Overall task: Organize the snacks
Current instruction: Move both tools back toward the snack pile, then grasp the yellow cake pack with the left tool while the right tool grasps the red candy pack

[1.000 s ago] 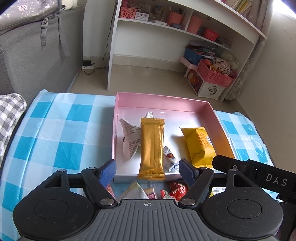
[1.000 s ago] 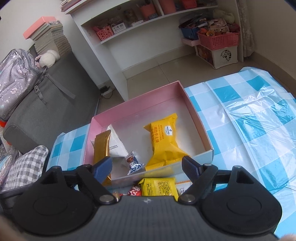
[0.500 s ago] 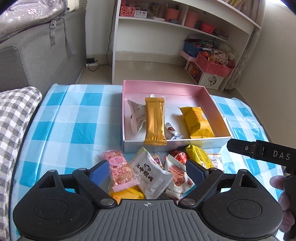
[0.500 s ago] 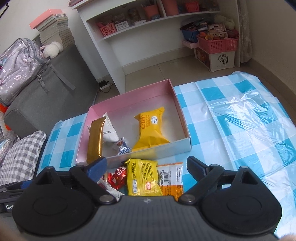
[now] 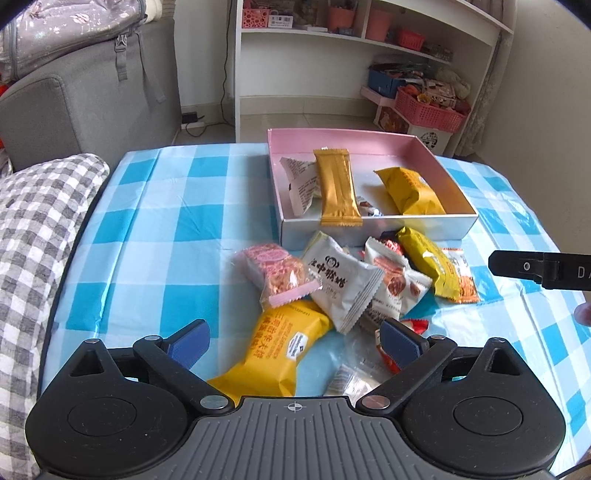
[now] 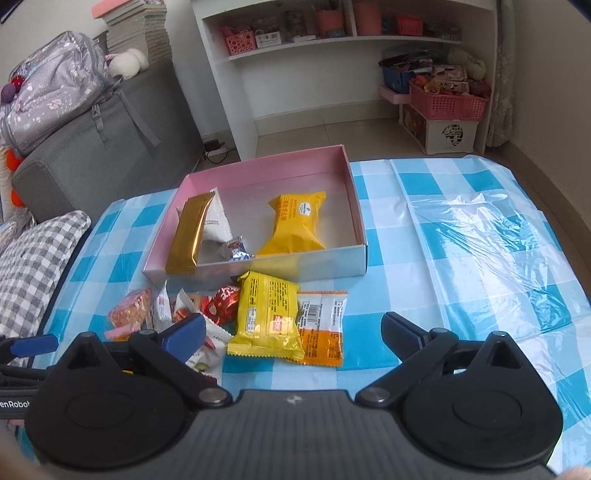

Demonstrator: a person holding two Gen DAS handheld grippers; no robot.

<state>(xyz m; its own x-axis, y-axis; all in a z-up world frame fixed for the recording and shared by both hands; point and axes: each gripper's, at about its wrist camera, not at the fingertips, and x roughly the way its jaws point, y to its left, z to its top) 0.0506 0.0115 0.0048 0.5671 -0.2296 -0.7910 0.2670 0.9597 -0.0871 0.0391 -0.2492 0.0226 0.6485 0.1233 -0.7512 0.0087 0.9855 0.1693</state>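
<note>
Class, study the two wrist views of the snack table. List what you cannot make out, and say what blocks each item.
1. Small candy in the pink box: left view, half hidden behind the gold bar.
2. Clear wrapper: left view, contents unreadable, cut off by the left gripper.
3. Red candy: right view, partly under the yellow packet.
4. Shelf items: both views, too small.
</note>
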